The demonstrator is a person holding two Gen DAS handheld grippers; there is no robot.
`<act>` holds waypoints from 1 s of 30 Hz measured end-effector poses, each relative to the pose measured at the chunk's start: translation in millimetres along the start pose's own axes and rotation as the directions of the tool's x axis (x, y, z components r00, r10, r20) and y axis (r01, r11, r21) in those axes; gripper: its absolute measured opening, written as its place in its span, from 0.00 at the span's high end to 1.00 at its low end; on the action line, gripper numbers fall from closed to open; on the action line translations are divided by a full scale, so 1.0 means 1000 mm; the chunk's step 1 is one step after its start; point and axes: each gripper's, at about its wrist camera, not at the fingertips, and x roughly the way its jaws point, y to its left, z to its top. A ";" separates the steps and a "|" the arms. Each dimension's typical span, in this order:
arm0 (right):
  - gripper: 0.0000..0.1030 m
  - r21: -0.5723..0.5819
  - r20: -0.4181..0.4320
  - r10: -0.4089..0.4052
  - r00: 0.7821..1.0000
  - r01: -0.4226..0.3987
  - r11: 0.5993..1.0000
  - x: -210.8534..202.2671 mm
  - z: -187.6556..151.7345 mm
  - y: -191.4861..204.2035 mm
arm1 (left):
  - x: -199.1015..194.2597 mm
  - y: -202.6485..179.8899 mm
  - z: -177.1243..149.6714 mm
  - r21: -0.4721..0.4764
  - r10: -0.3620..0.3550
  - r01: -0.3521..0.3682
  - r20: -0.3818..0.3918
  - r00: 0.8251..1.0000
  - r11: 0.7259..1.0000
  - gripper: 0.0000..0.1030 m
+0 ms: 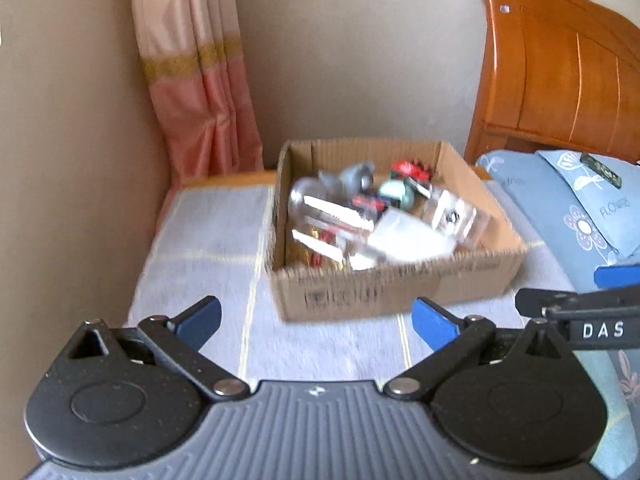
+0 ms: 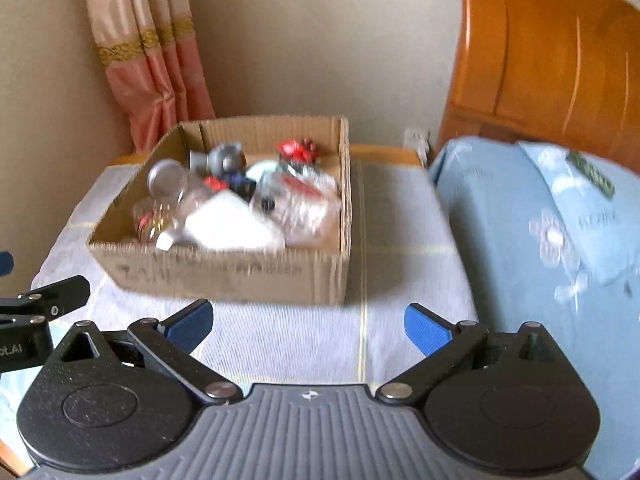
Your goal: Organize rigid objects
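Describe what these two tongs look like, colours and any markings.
The left tongs and the right tongs match: black linkage arms with silver pivot pins, blue ribbed fingertip pads, round black housings and a grey ribbed base bearing a small white logo. White lettering "DAS" shows on the right one's side in the left wrist view.

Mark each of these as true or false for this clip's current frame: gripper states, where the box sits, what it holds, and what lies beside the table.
1. Both the left gripper and the right gripper are open and hold nothing. True.
2. The cardboard box is empty. False: it holds a jumble of items, among them a white piece and a red toy.
3. The box stands on the cloth-covered table. True.
4. A gripper is reaching inside the box. False: both are short of it, over the cloth.
5. A blue floral bedding lies right of the table. True.
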 end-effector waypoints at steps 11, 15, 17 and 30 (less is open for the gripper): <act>0.00 0.012 0.061 -0.016 0.998 0.016 1.000 -0.033 -0.012 0.005 | -0.037 -0.008 0.000 0.031 0.053 -0.055 0.061 0.997 0.998 0.02; 0.00 0.014 0.083 -0.022 0.996 0.020 1.000 -0.041 -0.011 0.006 | -0.044 -0.009 0.001 0.033 0.070 -0.073 0.070 0.995 0.997 0.02; 0.00 0.014 0.089 -0.020 0.996 0.019 1.000 -0.042 -0.012 0.008 | -0.045 -0.009 0.001 0.030 0.071 -0.073 0.070 0.995 0.997 0.02; 0.00 0.009 0.095 -0.016 0.995 0.015 1.000 -0.046 -0.015 0.010 | -0.049 -0.010 -0.004 0.019 0.085 -0.086 0.065 0.994 0.996 0.02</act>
